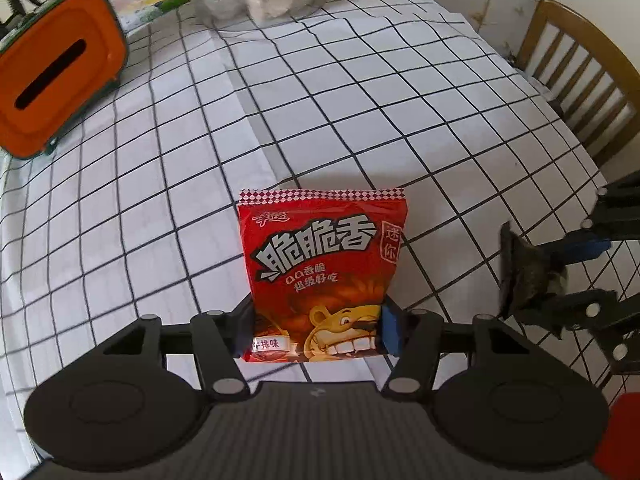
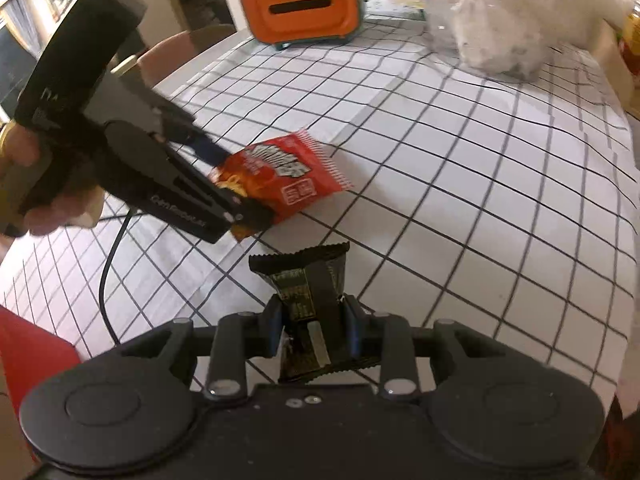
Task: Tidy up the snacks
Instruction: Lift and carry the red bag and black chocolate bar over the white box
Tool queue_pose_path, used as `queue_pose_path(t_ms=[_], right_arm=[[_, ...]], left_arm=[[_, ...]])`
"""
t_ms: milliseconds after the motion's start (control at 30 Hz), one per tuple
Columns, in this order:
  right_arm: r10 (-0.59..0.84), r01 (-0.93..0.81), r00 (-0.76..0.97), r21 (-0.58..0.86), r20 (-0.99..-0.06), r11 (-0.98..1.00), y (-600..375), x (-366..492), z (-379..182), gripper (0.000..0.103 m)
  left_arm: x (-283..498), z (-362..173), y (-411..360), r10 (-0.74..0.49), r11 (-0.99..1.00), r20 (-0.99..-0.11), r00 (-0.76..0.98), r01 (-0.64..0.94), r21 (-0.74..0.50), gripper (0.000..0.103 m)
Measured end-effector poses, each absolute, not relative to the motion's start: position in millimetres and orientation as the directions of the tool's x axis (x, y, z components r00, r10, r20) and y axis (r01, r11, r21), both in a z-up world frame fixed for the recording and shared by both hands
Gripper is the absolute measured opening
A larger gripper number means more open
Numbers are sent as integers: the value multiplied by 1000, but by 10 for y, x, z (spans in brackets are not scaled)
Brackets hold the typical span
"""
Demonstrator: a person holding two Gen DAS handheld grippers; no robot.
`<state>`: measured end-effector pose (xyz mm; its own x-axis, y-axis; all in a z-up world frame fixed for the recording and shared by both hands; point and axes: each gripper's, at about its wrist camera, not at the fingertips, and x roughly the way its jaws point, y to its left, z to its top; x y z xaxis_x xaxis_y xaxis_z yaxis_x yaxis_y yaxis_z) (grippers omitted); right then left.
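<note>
My left gripper [image 1: 316, 332] is shut on a red snack packet [image 1: 320, 264] with a cartoon lion, held just above the checked tablecloth. The packet [image 2: 280, 176] and the left gripper [image 2: 232, 188] also show in the right wrist view at the left. My right gripper [image 2: 314, 328] is shut on a small black snack packet [image 2: 308, 280], held above the table. In the left wrist view the right gripper [image 1: 560, 276] and black packet [image 1: 520, 272] sit at the right edge.
An orange box with a slot and green trim [image 1: 52, 76] stands at the back left, also in the right wrist view [image 2: 304, 8]. A clear plastic bag with white contents [image 2: 492, 20] lies at the back. A wooden chair [image 1: 580, 84] stands by the table's right edge.
</note>
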<state>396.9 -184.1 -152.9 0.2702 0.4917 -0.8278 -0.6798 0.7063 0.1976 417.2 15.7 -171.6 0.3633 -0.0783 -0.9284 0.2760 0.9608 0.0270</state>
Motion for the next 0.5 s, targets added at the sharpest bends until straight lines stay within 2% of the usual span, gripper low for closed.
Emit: queue_pose_path(t_ms=[500], right_arm=[[485, -586, 356, 213, -799, 782, -2062, 3503, -832, 30]], left_arm=[[3643, -972, 227, -50, 985, -892, 449, 170, 31, 60]])
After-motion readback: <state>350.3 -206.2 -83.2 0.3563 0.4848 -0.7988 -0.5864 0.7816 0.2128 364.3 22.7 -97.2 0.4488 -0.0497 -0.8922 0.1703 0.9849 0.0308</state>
